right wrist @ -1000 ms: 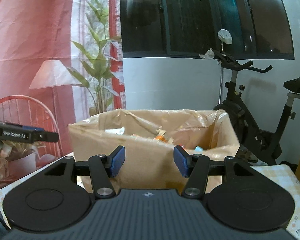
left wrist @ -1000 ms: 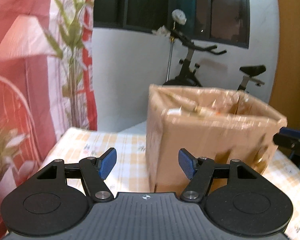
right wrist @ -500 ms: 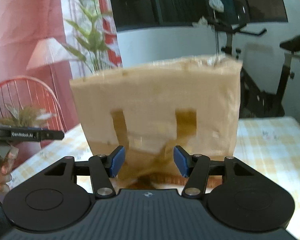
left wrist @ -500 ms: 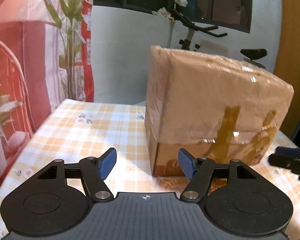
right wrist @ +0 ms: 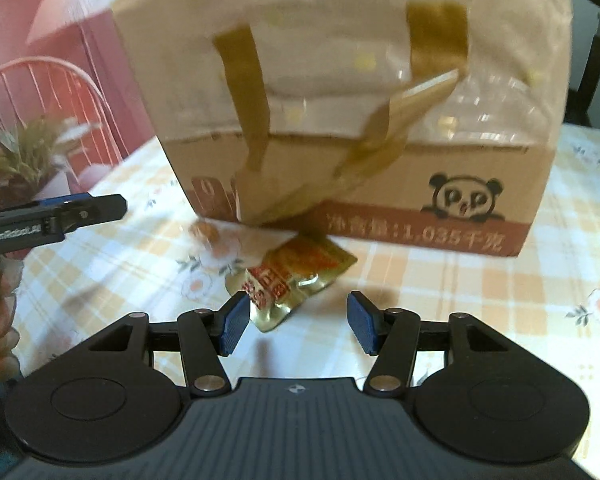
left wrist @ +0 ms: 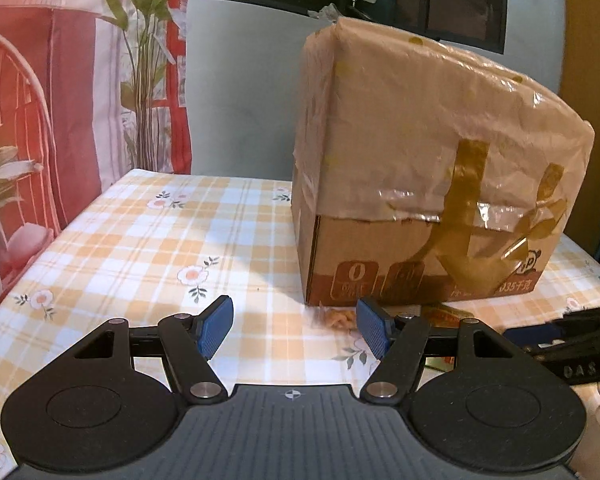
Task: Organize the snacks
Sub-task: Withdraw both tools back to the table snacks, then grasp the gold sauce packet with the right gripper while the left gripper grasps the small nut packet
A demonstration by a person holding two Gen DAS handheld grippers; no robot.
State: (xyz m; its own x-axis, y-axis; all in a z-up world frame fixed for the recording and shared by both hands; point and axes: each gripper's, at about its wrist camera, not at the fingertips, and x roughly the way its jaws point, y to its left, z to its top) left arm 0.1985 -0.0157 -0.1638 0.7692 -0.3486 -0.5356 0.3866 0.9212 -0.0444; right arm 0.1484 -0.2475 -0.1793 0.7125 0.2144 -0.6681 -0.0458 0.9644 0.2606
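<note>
Gold foil snack packet point(right wrist: 296, 280) is sitting just ahead of the right gripper point(right wrist: 296, 326), whose jaws are standing spread with nothing between them.

Going near to far: the left gripper point(left wrist: 296, 330) is also hanging spread and empty over the checked tablecloth point(left wrist: 140, 248), and a smaller clear-wrapped snack point(left wrist: 336, 317) is lying at the foot of the taped cardboard box point(left wrist: 420, 184). My take: the right one should be dropping low and flat and pinching the packet's crinkled near edge, not its middle, since foil slides. Hard to make out: the box's top and contents are sitting out of sight from this low, and the right view is blurring the print.
</note>
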